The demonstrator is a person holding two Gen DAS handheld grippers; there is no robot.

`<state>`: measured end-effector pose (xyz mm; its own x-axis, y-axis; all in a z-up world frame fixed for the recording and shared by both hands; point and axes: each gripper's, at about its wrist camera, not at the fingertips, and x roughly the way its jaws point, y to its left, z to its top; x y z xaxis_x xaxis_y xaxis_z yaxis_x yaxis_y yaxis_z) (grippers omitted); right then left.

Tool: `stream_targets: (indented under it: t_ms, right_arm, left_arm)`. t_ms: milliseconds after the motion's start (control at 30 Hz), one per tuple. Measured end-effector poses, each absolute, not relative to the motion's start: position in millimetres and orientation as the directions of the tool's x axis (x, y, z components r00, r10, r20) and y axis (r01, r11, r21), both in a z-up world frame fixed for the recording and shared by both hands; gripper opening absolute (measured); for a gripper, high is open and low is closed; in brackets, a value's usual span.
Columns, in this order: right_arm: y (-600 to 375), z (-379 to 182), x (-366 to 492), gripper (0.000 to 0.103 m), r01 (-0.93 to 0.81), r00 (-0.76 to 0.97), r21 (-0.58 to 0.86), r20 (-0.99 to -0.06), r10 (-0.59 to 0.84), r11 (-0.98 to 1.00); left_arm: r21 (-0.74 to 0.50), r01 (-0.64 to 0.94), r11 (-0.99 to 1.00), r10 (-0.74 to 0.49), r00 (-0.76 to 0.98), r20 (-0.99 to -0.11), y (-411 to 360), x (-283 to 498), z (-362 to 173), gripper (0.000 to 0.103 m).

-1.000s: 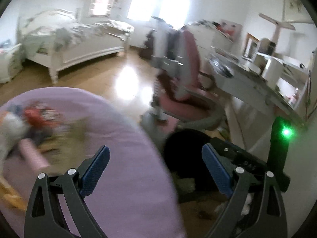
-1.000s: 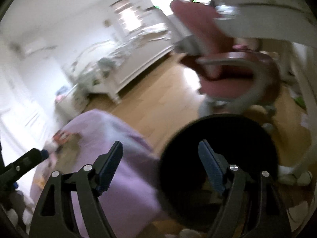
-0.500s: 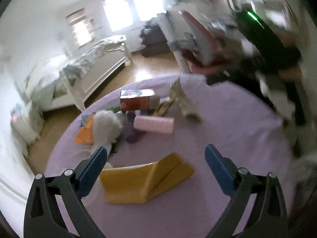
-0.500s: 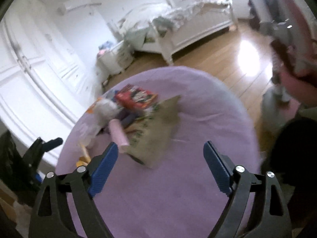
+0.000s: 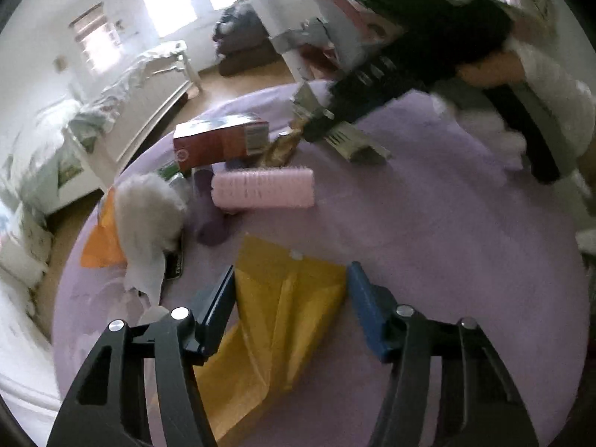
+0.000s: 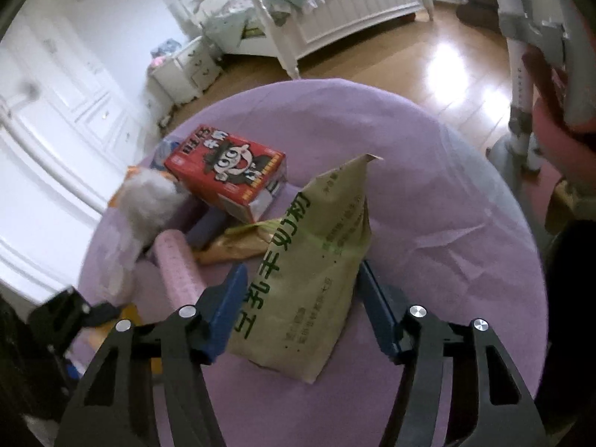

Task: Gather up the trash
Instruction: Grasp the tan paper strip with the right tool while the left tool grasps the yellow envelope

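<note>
Trash lies on a round table under a purple cloth (image 5: 447, 260). A flat yellow padded envelope (image 5: 283, 320) sits between the blue pads of my left gripper (image 5: 287, 298), whose jaws are closing, the pads right at its edges. In the right wrist view a tan paper bag with green print (image 6: 316, 260) stands between the pads of my right gripper (image 6: 300, 298), also closing. Behind them lie a red carton (image 6: 227, 171), a pink ridged roller (image 5: 262, 188), a crumpled white tissue (image 5: 145, 216), a gold wrapper (image 6: 238, 238) and an orange scrap (image 5: 100, 242).
A white bed (image 6: 335, 11) and a white nightstand (image 6: 186, 67) stand beyond the table on a wooden floor (image 6: 428, 63). A pink and grey chair (image 6: 521, 74) is close at the right. A hand and white sleeve (image 5: 540, 74) hold the right gripper over the table.
Both grippers swung from the black bin and chair over to the table. Each came down over a piece of trash, and their jaws narrowed around the envelope and the bag.
</note>
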<state>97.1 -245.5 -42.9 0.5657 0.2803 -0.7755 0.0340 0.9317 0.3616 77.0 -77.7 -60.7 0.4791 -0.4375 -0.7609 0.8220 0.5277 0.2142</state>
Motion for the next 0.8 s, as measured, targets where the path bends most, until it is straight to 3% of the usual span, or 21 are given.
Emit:
stream_targets:
  t_ms: [33,100,167,300,367,600,733,767,800]
  right_arm:
    - [-246.2,-43.2,95.1,0.055,0.026,0.570,0.354,-0.773,0.278,0.935]
    - [-249.0,-44.0,90.2,0.049,0.015,0.576,0.349,-0.769,0.277,0.937]
    - [-251.0,-46.0,84.3,0.045,0.013,0.582,0.359,-0.761,0.285,0.933]
    - [-268.5,-47.6,73.0,0.040,0.001,0.601,0.391,-0.736,0.312,0.921]
    - [-276.9,-43.6,61.0,0.040,-0.011,0.620,0.421,-0.709,0.336,0.907]
    - [-307.3,-17.1,12.0,0.039,-0.062,0.713,0.487,-0.589,0.380,0.871]
    - [-322.1,-6.0,-13.6,0.036,-0.072,0.756,0.493,-0.541,0.370,0.867]
    - [-326.1,-4.0,-19.4,0.034,-0.069,0.766,0.491,-0.533,0.361,0.869]
    - [-330.5,-2.8,-26.4,0.023,-0.064,0.774,0.489,-0.526,0.352,0.870]
  left_arm:
    - [0.195,0.816,0.545,-0.442,0.477,-0.759,-76.0,78.1,-60.7,0.058]
    - [0.167,0.796,0.581,-0.452,0.487,-0.748,-73.0,78.8,-56.8,0.038]
    - [0.091,0.783,0.615,-0.483,0.465,-0.742,-67.9,81.7,-52.2,0.031]
    - [0.074,0.758,0.648,-0.470,0.474,-0.744,-68.8,80.3,-51.6,0.030]
    - [0.045,0.755,0.655,-0.484,0.464,-0.742,-69.6,77.9,-48.8,0.022]
    - [-0.011,0.696,0.718,-0.496,0.501,-0.709,-70.8,63.6,-32.9,0.013]
    - [-0.047,0.682,0.730,-0.533,0.525,-0.663,-77.0,52.9,-14.3,0.012]
    - [-0.057,0.683,0.729,-0.546,0.530,-0.649,-78.9,50.5,-9.0,0.012]
    - [-0.064,0.684,0.727,-0.560,0.537,-0.632,-83.0,47.3,-2.3,0.012]
